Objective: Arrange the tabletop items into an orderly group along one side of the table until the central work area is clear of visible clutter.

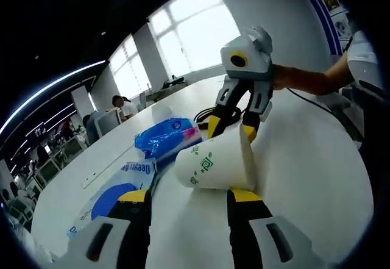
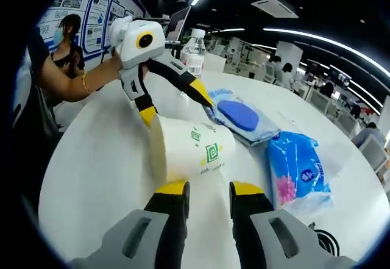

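A white paper cup with green print [image 1: 216,162] [image 2: 189,150] lies on its side on the white table [image 1: 304,171], between the two grippers, which face each other. My left gripper [image 1: 189,196] is wide open, its jaw tips just short of the cup; from the right gripper view, the left gripper [image 2: 173,103] has one finger at the cup's rim. My right gripper [image 2: 210,188] is open with a narrower gap and nothing between its jaws, its tips right at the cup's side. In the left gripper view the right gripper [image 1: 233,127] stands behind the cup.
A flat wipes pack with a blue lid [image 1: 119,193] [image 2: 239,115] and a blue tissue pack [image 1: 167,136] [image 2: 298,171] lie beside the cup. A water bottle [image 2: 194,50] stands farther off. A coiled black cable [image 2: 323,241] lies near the table edge. People sit at desks beyond.
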`<state>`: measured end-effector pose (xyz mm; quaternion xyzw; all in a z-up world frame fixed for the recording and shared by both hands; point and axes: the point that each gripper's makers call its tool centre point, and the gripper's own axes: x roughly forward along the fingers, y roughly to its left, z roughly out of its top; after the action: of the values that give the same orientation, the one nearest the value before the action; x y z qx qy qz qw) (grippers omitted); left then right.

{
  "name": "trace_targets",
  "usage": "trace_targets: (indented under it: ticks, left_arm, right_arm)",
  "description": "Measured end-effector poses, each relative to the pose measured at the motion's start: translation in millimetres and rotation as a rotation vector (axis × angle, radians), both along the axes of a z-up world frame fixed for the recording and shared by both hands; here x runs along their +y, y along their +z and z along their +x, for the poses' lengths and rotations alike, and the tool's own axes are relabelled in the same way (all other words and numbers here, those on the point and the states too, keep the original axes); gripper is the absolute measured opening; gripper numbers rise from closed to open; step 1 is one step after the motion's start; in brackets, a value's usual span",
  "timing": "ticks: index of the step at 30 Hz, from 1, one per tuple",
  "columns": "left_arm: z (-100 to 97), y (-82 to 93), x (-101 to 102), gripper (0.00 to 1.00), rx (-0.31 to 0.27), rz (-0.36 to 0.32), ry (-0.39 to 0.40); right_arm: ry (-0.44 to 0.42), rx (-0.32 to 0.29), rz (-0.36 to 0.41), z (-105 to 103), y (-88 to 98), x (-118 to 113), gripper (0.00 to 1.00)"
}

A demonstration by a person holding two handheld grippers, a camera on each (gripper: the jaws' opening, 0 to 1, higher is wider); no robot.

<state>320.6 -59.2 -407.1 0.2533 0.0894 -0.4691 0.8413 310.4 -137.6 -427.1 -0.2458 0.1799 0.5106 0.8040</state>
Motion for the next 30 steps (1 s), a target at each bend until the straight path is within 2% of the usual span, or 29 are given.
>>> trace_targets:
  ticks: [5,12,18,21,27,30]
  left_arm:
    - [-4.9,4.8,-1,0.49,-0.003,-0.011,-0.008]
    - [-7.4,9.8,-3,0.49,-0.003,-0.031,-0.017]
    - [-10.8,14.7,-9,0.46,-0.010,-0.043,-0.043]
    - [-11.7,16.1,-12,0.41,-0.041,-0.034,-0.070]
    - [-15.3,13.2,-23,0.39,-0.036,-0.038,-0.108]
    - [-18.0,17.3,-27,0.27,-0.066,-0.043,-0.134]
  right_arm:
    - [0.003,0.018,0.058,-4,12.6,1,0.25]
    - [0.019,0.025,0.061,-10,12.8,4,0.25]
    - [0.028,0.008,0.082,-11,22.1,7,0.24]
    - [0.034,-0.002,0.085,-11,24.3,8,0.23]
    - [0.037,-0.007,0.092,-9,25.4,10,0.23]
    - [0.043,-0.014,0.100,-8,28.7,11,0.23]
